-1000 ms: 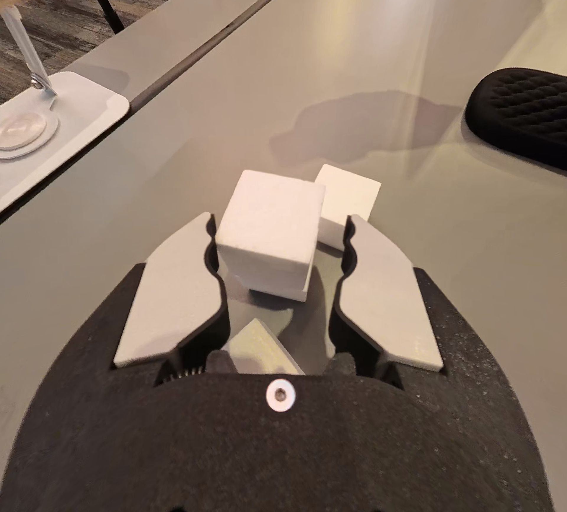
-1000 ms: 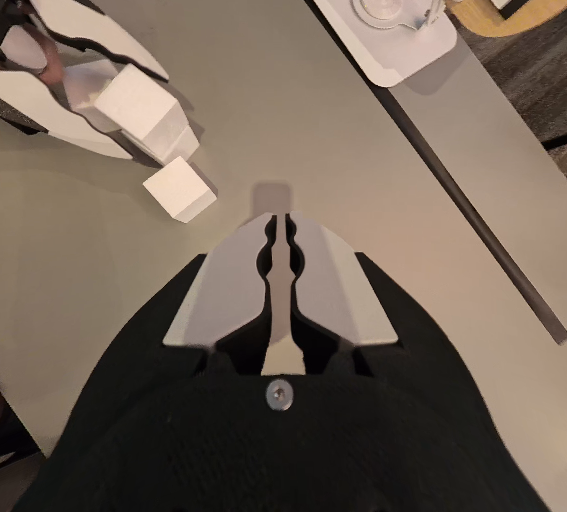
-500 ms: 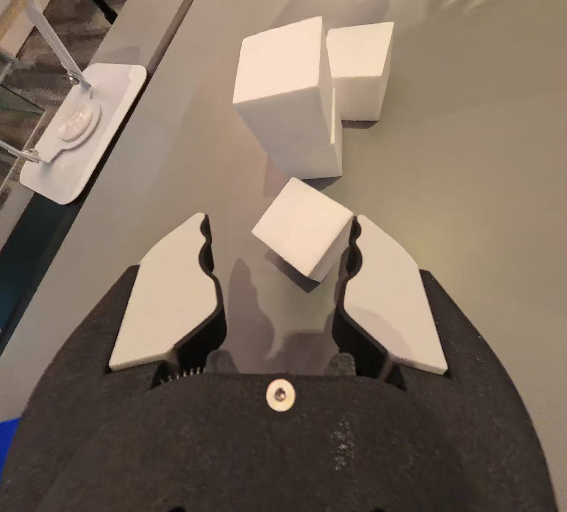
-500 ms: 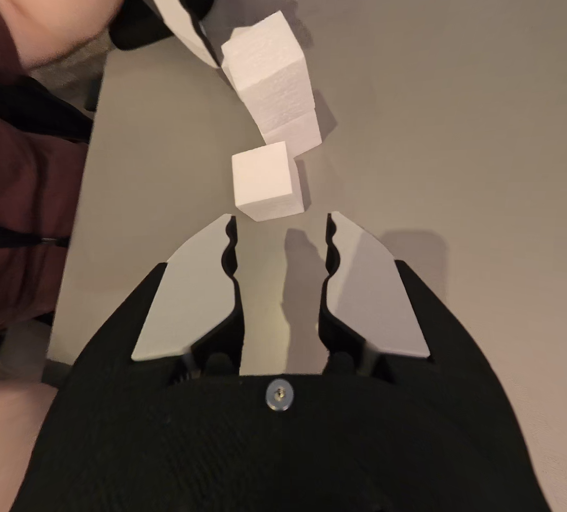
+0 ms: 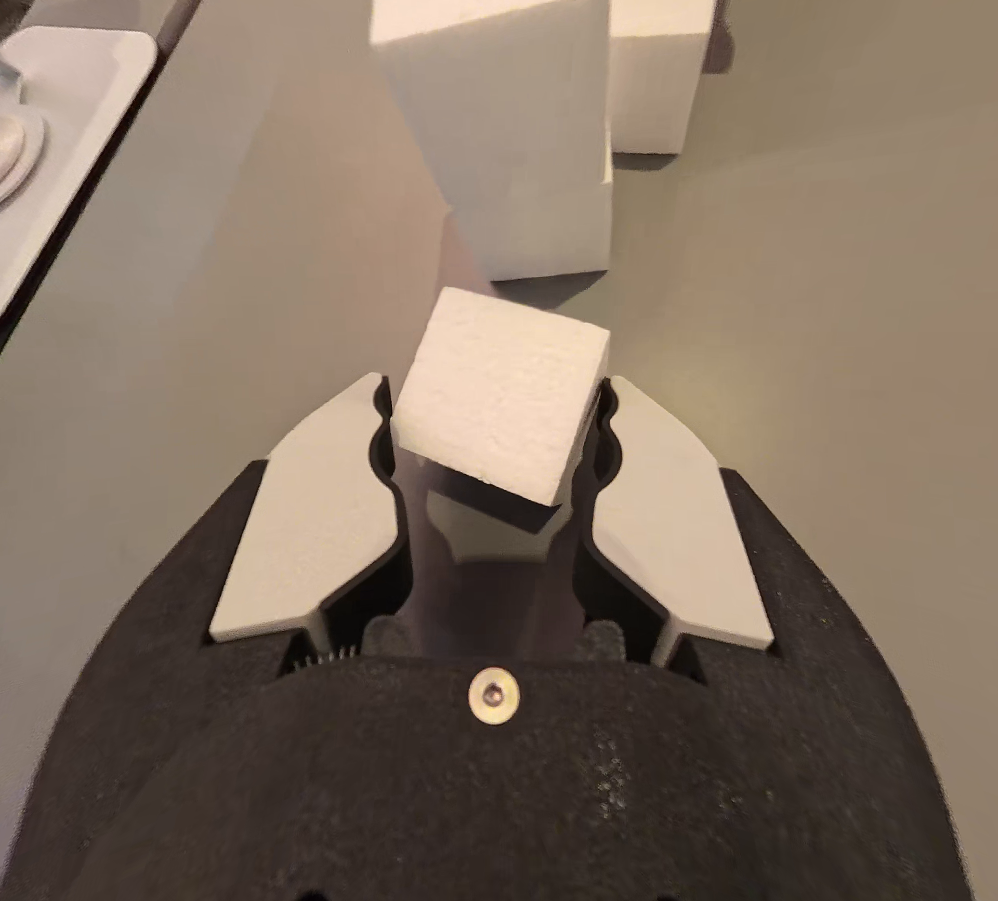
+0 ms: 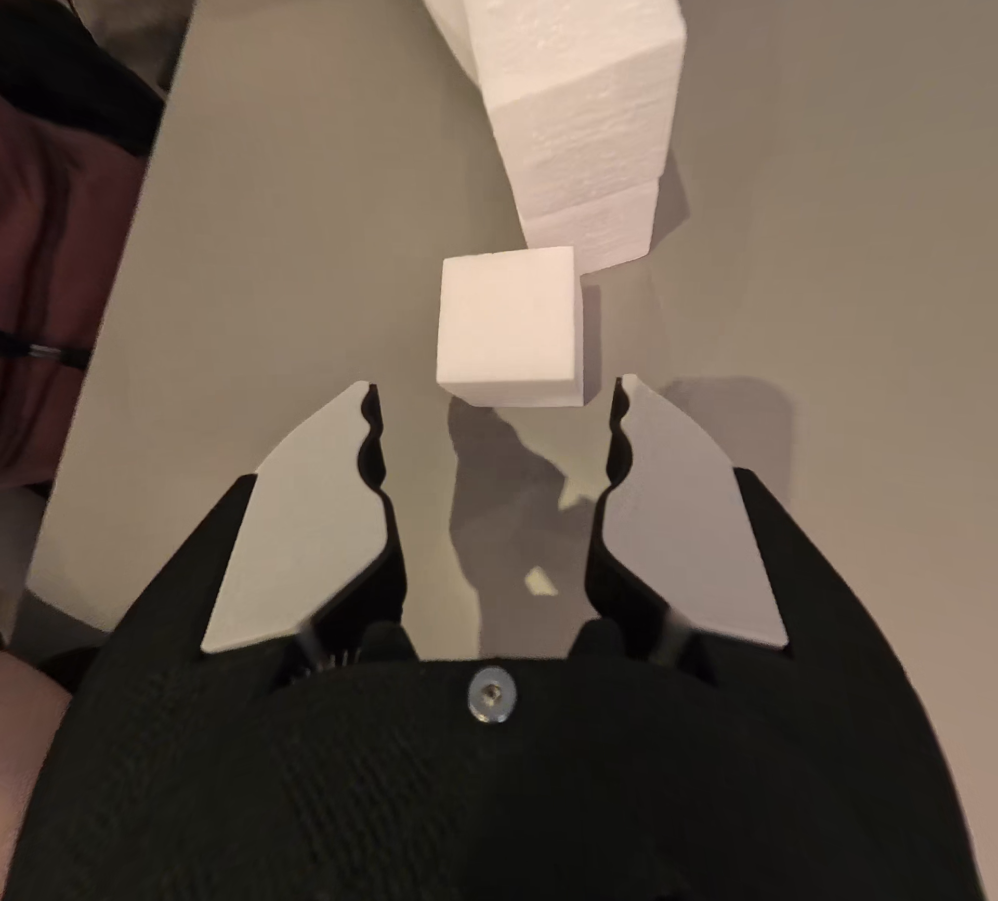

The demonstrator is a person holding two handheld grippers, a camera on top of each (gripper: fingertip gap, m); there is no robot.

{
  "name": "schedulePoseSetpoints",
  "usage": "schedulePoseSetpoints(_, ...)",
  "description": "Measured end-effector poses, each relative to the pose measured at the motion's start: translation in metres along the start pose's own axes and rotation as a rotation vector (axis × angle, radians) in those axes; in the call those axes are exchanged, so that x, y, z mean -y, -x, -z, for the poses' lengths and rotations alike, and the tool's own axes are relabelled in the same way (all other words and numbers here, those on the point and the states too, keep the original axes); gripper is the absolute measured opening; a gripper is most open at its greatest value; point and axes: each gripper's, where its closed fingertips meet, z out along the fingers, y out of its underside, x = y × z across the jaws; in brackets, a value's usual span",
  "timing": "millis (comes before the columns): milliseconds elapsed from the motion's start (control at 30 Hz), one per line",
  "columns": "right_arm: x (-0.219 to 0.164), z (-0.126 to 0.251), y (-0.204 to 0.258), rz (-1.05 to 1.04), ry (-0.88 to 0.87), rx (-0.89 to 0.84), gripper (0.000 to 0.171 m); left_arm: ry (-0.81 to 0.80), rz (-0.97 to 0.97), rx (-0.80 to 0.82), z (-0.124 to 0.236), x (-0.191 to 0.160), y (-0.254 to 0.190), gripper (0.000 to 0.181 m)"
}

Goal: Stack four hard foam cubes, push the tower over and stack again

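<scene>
- Left hand-held gripper [image 5: 494,389] straddles a skewed loose cube [image 5: 499,413] on the bench [image 5: 243,281], jaws not visibly clamped: square it before closing
- Right hand-held gripper [image 6: 496,386] spread wide, nearing second loose cube [image 6: 507,324]
- Two-cube stack [image 6: 583,108] just beyond; avoid bumping

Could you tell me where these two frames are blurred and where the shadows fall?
Left wrist view: the cube between the claw tips is sharp, the stack behind and the frame edges are smeared. Right wrist view: the lone cube is fairly sharp, the sleeve at left is blurred, and dark claw shadows lie on the table below that cube.
</scene>
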Motion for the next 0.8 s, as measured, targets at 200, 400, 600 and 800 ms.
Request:
schedulePoseSetpoints(200, 0.004, -0.015, 0.001, 0.046, 0.056, -0.019, 0.083, -0.054, 0.015, 0.159, 0.009, 0.005, 0.018, 0.073)
schedulePoseSetpoints(400, -0.007, -0.02, -0.005, 0.06, 0.133, -0.038, 0.058, -0.094, 0.031, 0.204, 0.015, 0.013, 0.023, 0.073)
schedulePoseSetpoints(600, -0.011, 0.025, 0.0, -0.032, -0.006, -0.001, 0.058, -0.098, 0.048, 0.209, 0.018, 0.015, 0.025, 0.073)
schedulePoseSetpoints(800, 0.087, 0.083, 0.014, 0.17, -0.408, -0.142, 0.058, -0.133, 0.048, 0.2, 0.025, 0.028, 0.025, 0.073)
